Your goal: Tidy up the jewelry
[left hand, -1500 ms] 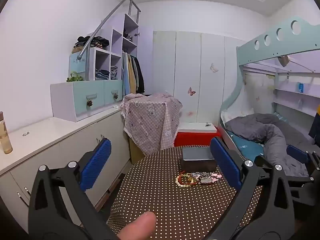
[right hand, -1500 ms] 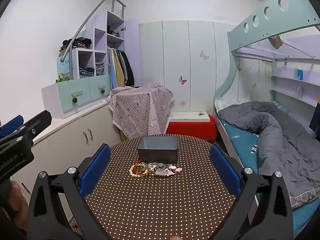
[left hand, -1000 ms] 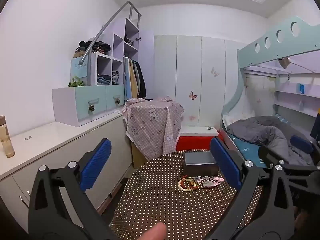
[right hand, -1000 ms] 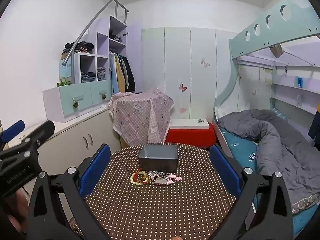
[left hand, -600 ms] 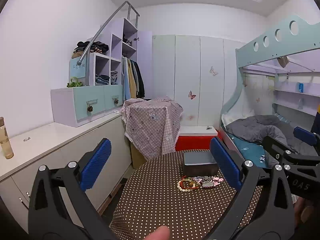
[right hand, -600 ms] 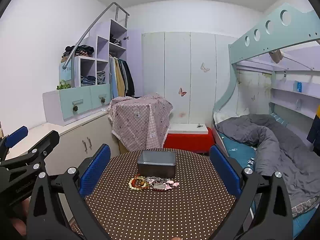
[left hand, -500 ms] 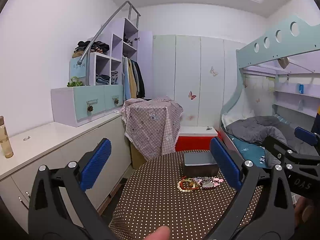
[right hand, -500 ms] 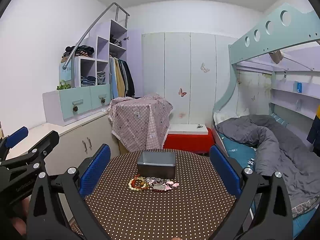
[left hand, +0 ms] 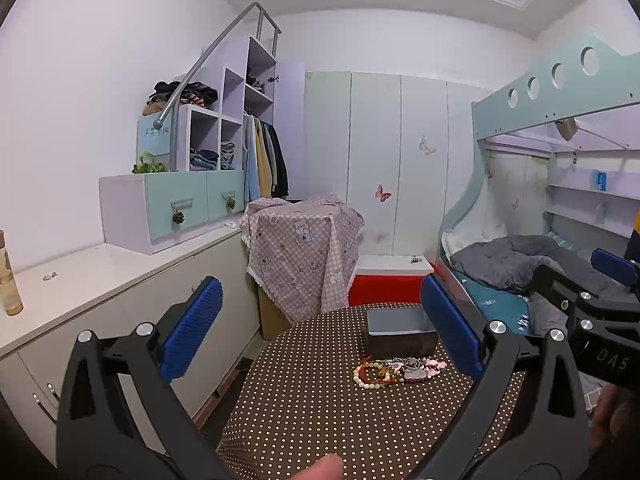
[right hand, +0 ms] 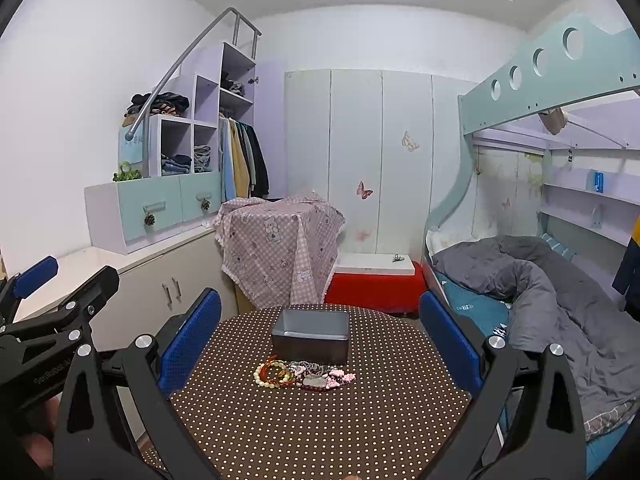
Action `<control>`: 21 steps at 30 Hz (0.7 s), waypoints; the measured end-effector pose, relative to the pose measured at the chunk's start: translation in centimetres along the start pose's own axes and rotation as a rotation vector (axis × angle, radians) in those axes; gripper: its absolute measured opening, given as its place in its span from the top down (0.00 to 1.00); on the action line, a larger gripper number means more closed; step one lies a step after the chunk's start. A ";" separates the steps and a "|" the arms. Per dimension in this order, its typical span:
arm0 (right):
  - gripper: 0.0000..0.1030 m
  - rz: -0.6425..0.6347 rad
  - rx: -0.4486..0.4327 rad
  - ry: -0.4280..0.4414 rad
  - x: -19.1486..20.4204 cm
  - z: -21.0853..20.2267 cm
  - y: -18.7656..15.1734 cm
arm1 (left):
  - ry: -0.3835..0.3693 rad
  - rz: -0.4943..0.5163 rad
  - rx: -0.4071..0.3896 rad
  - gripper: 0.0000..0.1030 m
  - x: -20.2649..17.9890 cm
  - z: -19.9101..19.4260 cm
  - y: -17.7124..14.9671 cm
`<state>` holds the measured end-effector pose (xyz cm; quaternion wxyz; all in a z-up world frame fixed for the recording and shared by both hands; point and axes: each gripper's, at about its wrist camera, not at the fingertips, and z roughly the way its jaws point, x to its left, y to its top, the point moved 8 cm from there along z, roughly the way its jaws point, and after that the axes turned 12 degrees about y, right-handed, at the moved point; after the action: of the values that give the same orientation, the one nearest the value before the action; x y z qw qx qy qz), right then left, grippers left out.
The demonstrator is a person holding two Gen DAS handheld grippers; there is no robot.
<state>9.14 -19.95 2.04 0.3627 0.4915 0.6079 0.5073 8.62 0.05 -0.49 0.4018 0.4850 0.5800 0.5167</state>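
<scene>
A small heap of jewelry (right hand: 304,374) lies on the round brown dotted table (right hand: 320,432): beaded bracelets, dark strands and pink pieces. Right behind it stands an open grey metal box (right hand: 311,340). In the left wrist view the jewelry (left hand: 398,372) and the box (left hand: 400,334) sit toward the right. My left gripper (left hand: 320,332) is open and empty, held above the table's left side. My right gripper (right hand: 320,332) is open too, centred well short of the heap, nothing between its blue pads (right hand: 190,340).
White cabinets (left hand: 120,280) with a bottle (left hand: 10,276) run along the left. A cloth-covered stand (right hand: 280,248) and a red box (right hand: 372,286) lie beyond the table. A bunk bed with a grey duvet (right hand: 540,292) fills the right. A fingertip (left hand: 320,468) shows at the bottom.
Both grippers rose and tilted up slightly at first, then held nearly still. The jewelry and box have not moved. Both stay open.
</scene>
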 end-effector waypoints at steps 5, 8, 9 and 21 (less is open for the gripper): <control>0.07 -0.006 -0.002 -0.002 0.0 0.1 0.0 | 0.005 -0.002 0.003 0.06 0.0 0.5 -0.4; 0.07 -0.008 0.001 -0.001 0.0 0.5 0.0 | 0.008 0.002 0.010 0.06 -0.1 1.0 -0.7; 0.07 -0.009 0.002 0.000 0.0 0.6 -0.1 | 0.009 0.004 0.017 0.06 -0.2 1.2 -0.9; 0.07 -0.002 0.096 -0.007 -1.9 4.8 -3.2 | 0.020 0.052 0.147 0.06 -1.9 6.8 -5.9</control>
<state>13.43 -20.58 -2.25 0.3413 0.5094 0.6309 0.4754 14.73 -0.34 -7.40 0.3457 0.5230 0.6076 0.4876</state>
